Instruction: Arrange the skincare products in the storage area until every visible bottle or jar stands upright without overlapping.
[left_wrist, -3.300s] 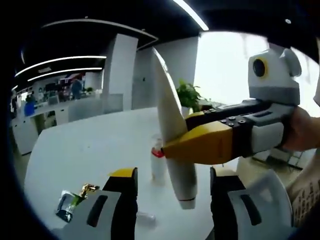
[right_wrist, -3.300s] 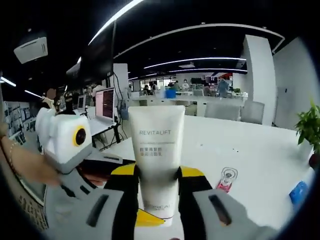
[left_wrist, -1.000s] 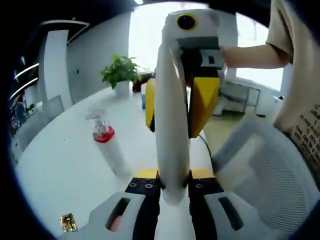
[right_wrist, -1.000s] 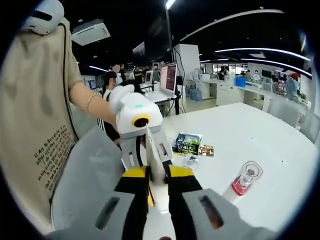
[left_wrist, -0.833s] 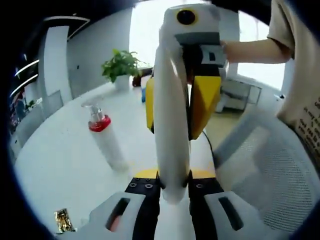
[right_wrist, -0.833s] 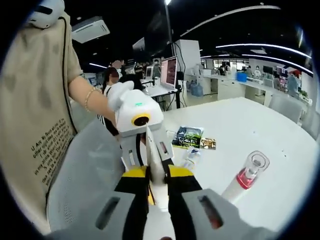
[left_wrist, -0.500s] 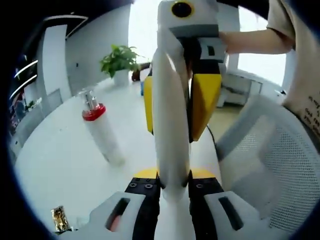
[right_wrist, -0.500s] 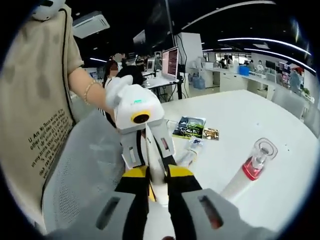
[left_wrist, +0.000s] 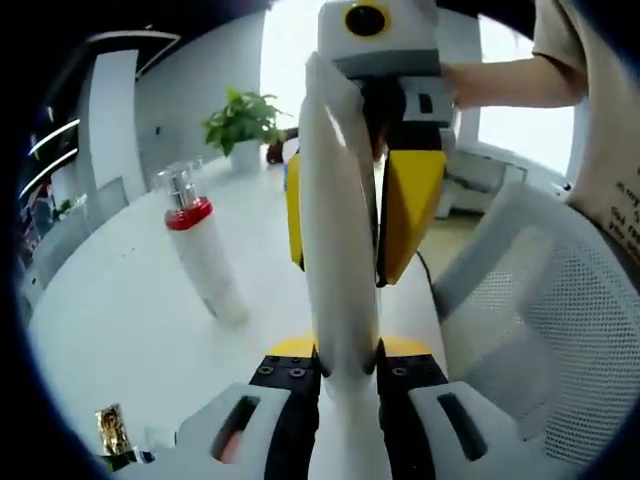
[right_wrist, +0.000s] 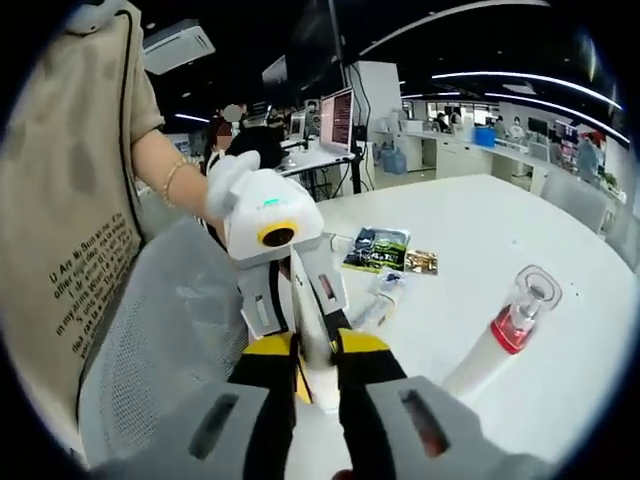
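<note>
Tube: I've got the white cream tube (left_wrist: 338, 250) held in the air over the table edge (right_wrist: 560, 390), pinched by both grippers.
L gripper (left_wrist: 347, 362): clamped on its bottom end.
R gripper (right_wrist: 316, 362): clamped on the other end.
Risk: uneven release, so the tube drops or knocks the red-collared pump bottle (left_wrist: 200, 250).

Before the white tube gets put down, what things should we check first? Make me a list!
1. Left tool shut on the white tube: ok.
2. Right tool also clamped on the tube: ok. Both hold it at once, so one should let go first.
3. Tube standing on the white table: not ok, it is in the air.
4. Pump bottle with the red collar upright: ok.
5. Bare table beside the pump bottle for the tube: ok.
6. Small tube near the packets upright: not ok, it looks like it is lying down.
</note>
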